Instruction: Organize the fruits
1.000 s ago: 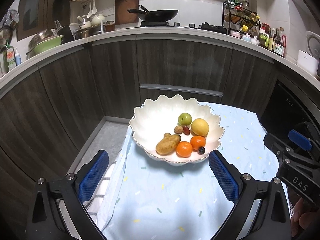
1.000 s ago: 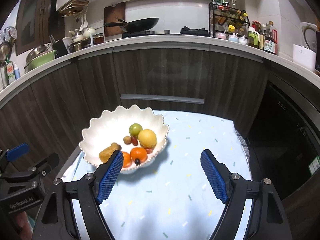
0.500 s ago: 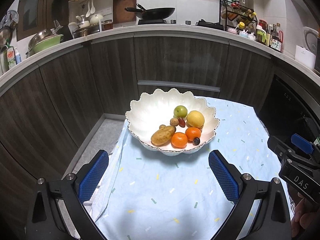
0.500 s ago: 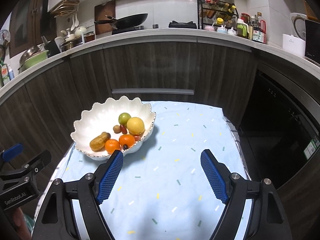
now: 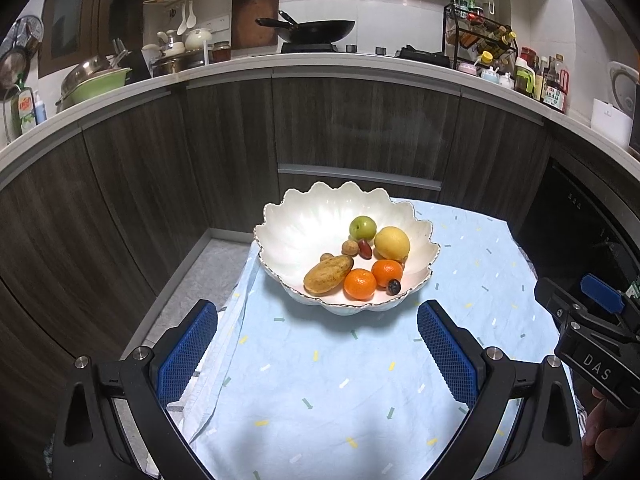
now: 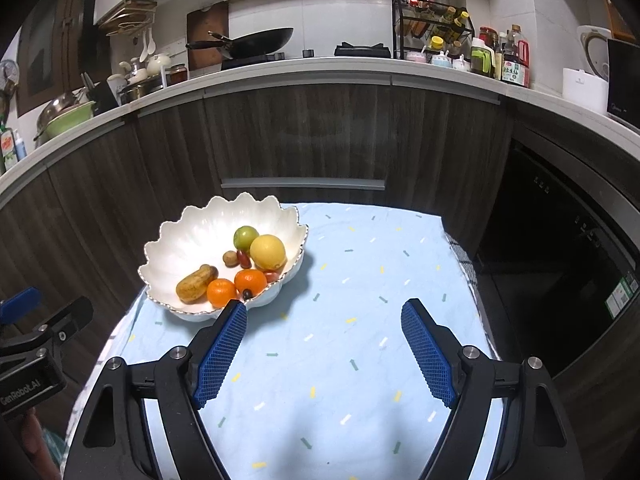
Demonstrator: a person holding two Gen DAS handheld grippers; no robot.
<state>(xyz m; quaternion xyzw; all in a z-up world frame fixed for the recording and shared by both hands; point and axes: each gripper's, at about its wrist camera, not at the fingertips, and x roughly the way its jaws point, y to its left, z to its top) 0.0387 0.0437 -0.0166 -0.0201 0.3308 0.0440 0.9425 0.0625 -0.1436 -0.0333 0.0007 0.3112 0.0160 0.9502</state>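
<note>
The fruits (image 5: 362, 258) lay clustered in the near right half of a white scalloped bowl (image 5: 304, 220), which stood on the blue cloth (image 5: 320, 380) covering the counter. Nearer than the bowl, the left tool (image 5: 318, 346) hovered over the cloth, jaws wide apart and empty. The right tool (image 6: 324, 346), right of the bowl, was likewise spread wide, gripping nothing.

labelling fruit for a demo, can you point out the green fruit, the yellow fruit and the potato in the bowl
green fruit (image 5: 363, 227), left wrist view, centre of its top.
yellow fruit (image 5: 392, 243), left wrist view, middle of its skin.
potato (image 5: 328, 275), left wrist view, middle of its length.
</note>
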